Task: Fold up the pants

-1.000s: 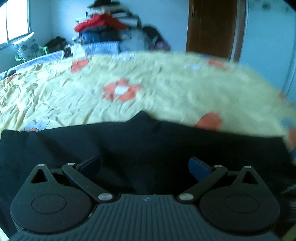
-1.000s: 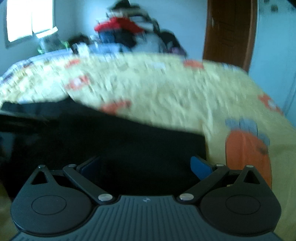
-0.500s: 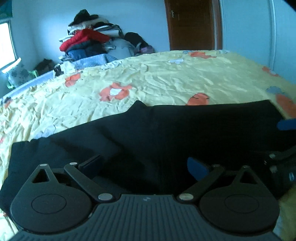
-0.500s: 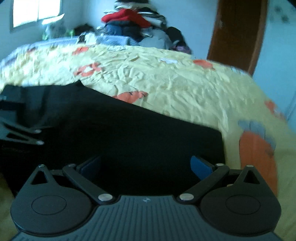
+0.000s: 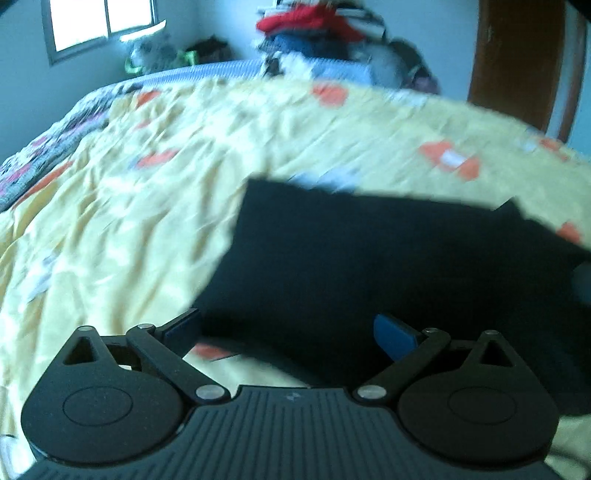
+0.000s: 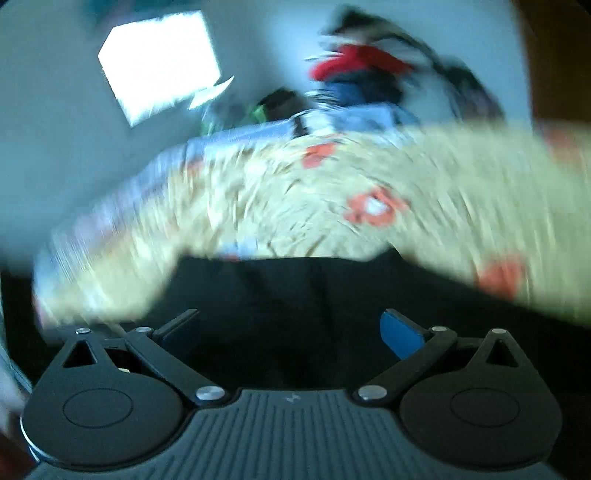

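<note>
Left gripper [image 5: 286,330]: jaws spread, empty, above the pants' left end, probably lining up a grasp.
Right gripper [image 6: 290,330]: jaws spread, empty, over dark cloth; view blurred.
Pants [image 5: 369,258]: flat on the bed, left edge clearly exposed.
Bed [image 5: 129,221]: open sheet left and beyond.
Clothes pile [image 5: 314,26]: far, well apart.

Left of the black pants [image 5: 388,258] the yellow bedsheet [image 5: 122,229] lies bare and wide open right up to the far edge. Only there do things crowd in: a heap of clothes [image 5: 314,29] against the wall, with a wooden door [image 5: 517,55] at the right.
</note>
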